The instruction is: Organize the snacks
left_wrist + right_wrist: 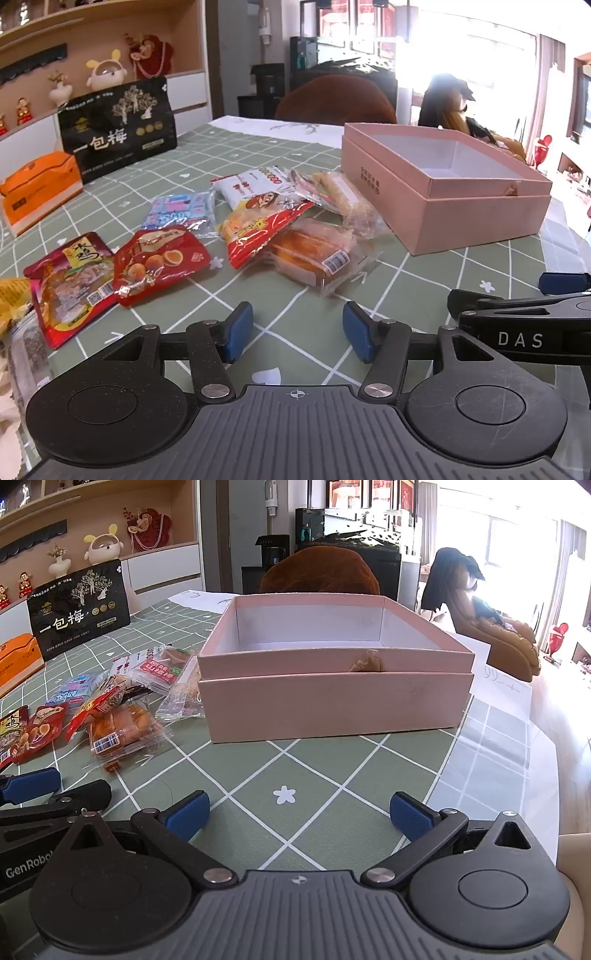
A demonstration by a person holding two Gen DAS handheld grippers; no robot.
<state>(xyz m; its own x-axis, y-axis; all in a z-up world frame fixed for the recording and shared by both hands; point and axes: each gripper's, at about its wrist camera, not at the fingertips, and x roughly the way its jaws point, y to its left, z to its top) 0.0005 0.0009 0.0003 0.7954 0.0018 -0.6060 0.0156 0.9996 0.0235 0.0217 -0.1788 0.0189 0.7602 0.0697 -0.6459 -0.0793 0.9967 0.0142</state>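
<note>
Pink box [332, 701] sits open-topped near the table's [332, 775] right edge, nothing visible inside; snacks [258, 229] lie scattered just left of it, toward the table's middle, one clear pack [181, 698] touching or nearly touching the box wall, hard to tell; black bag [118, 133] stands upright at the far left edge; left gripper [297, 332] jaws apart, nothing between; right gripper [299, 814] spread wide, nothing between, facing the box.

bare tablecloth [295, 771] before pink box [332, 701], snack packets [258, 229] crowding its left
</note>
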